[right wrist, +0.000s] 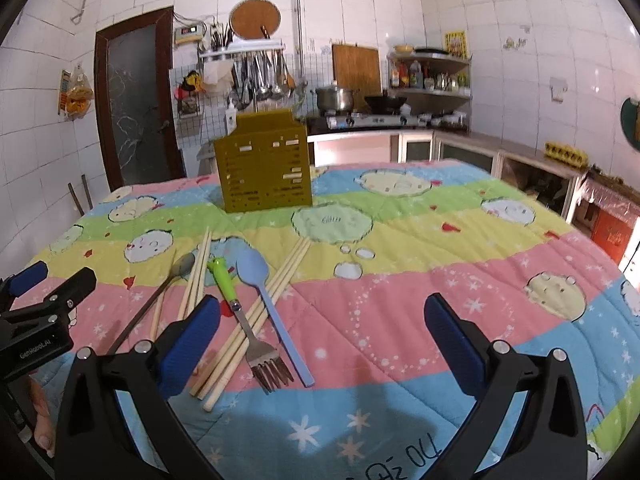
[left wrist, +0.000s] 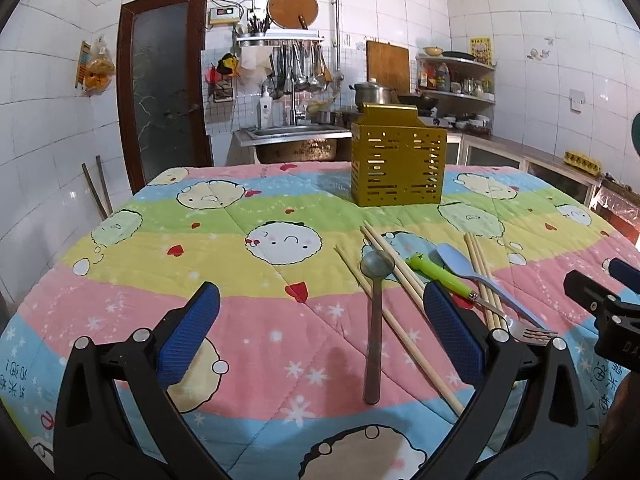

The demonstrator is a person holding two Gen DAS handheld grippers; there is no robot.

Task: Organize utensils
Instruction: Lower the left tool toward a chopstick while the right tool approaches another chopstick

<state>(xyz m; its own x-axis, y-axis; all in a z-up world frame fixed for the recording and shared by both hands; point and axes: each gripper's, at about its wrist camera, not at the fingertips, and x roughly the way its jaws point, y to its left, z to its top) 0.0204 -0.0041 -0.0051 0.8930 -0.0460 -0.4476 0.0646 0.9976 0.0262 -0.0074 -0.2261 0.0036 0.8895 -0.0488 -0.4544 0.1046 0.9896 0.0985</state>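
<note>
A gold slotted utensil holder (left wrist: 398, 156) (right wrist: 264, 164) stands upright at the far side of the quilt-covered table (left wrist: 240, 320) (right wrist: 440, 240). In front of it lie a metal spoon (left wrist: 374, 320) (right wrist: 160, 296), a green-handled fork (left wrist: 440, 276) (right wrist: 244, 320), a blue spoon (left wrist: 472, 272) (right wrist: 268, 300) and several wooden chopsticks (left wrist: 394, 264) (right wrist: 264, 304), partly crossing. My left gripper (left wrist: 320, 300) is open, low over the quilt, with the metal spoon's handle between its fingers but untouched. My right gripper (right wrist: 322, 308) is open to the right of the pile, holding nothing.
Beyond the table's far edge are a sink (left wrist: 296, 134), a stove with a pot (right wrist: 336, 98), hanging ladles and corner shelves. A dark door (left wrist: 160, 92) is at the back left. A hand (right wrist: 40, 420) holds the left gripper's body.
</note>
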